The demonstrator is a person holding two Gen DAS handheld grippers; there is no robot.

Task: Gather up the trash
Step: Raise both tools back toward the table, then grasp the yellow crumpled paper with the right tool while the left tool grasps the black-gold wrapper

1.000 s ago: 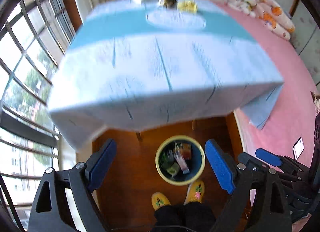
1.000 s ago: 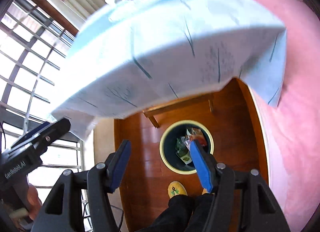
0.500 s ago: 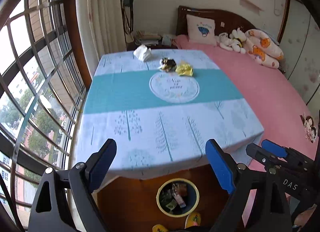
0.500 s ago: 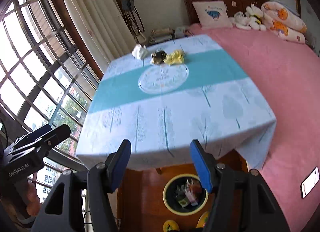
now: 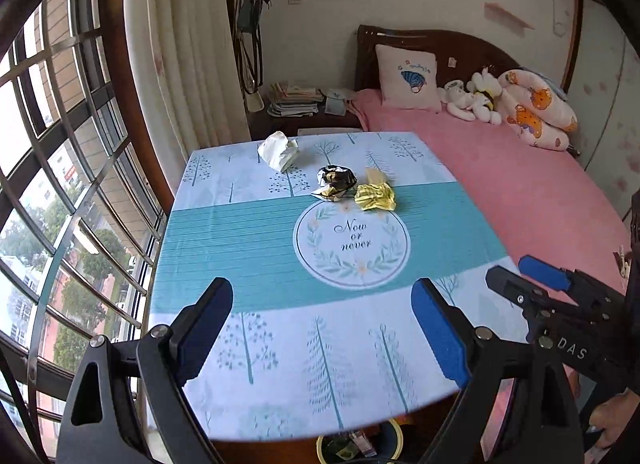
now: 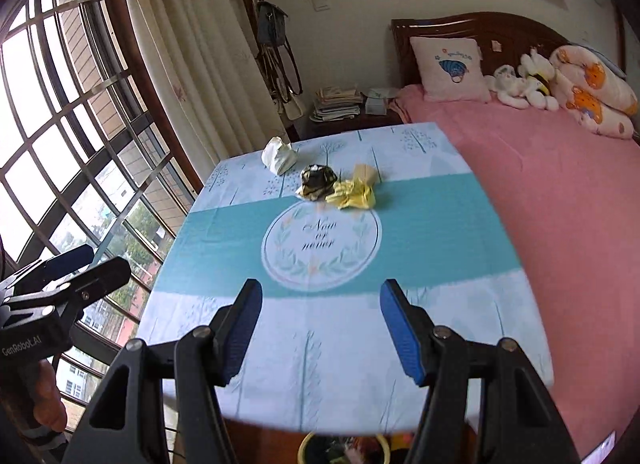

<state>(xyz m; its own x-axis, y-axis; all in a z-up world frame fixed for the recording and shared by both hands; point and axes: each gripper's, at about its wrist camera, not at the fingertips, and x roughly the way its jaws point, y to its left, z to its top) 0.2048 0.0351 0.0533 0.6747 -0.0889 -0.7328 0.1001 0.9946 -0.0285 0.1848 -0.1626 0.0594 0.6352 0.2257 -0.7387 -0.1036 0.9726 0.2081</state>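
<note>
- Left gripper (image 5: 322, 330): jaws wide apart, nothing between them; poised over the near edge of the table (image 5: 224, 248).
- White crumpled tissue (image 5: 278, 151): far left on the tablecloth, not yet collected.
- Black-and-gold crumpled wrapper (image 5: 335, 183): far centre, touching the yellow wrapper; not yet collected.
- Yellow crumpled wrapper (image 5: 375, 196): just right of the black one, at the far rim of the printed circle; not yet collected.
- Waste bin (image 5: 358, 446): on the floor under the near table edge, already holding some wrappers.
- Right gripper (image 6: 320, 332): jaws moderately open and empty.
- Judged status: partly done; three pieces left, all well beyond both grippers.
</note>
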